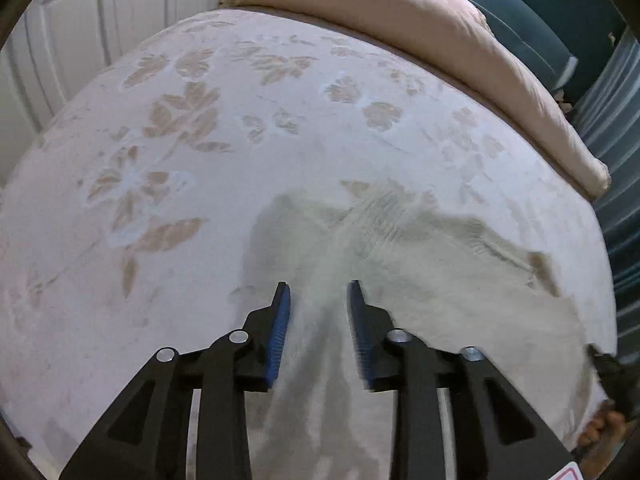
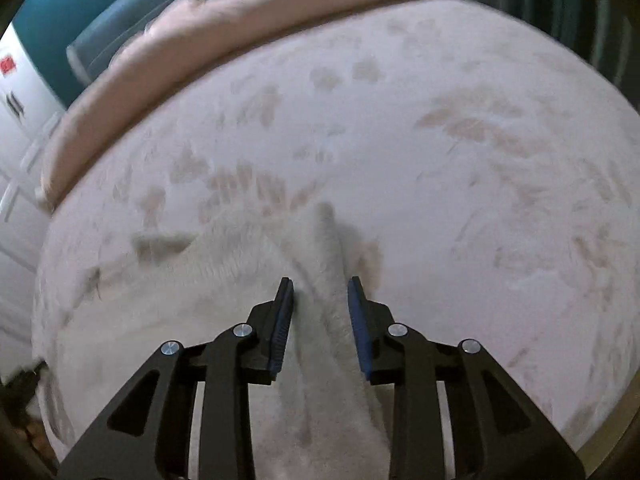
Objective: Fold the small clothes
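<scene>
- While seen through two fisheye wrist cameras, shows a bed with a pale floral bedspread (image 1: 168, 152) filling most of both views.
- At the far left of the left wrist view: white panelled doors (image 1: 60, 52) beyond the bed's edge.
- Along the far side of the bed: a long pinkish-beige rolled duvet (image 1: 420, 28), with a teal upholstered headboard (image 1: 520, 12) behind it.
- Lower middle of the left wrist view: left gripper (image 1: 318, 286), black arms with blue ribbed pads, jaws spread apart with a clear gap, gripping nothing.
- Directly under and ahead of that gap: a small cream garment (image 1: 420, 264), fuzzy and ribbed, lying flat on the bedspread and spreading off to the right; motion blur softens its outline, so exact type cannot be told.
- At the right edge of the left wrist view: striped curtain-like fabric (image 1: 616, 160).
- In the right wrist view, blurred by motion: same garment (image 2: 224, 292) lying left of centre, with a raised ridge of cloth running up between the fingers.
- Lower middle there: right gripper (image 2: 320, 284), jaws likewise parted, pads either side of the ridge; whether either pad touches the cloth cannot be told.
- To the right: bare bedspread (image 2: 500, 200) out to the bed's edge.
</scene>
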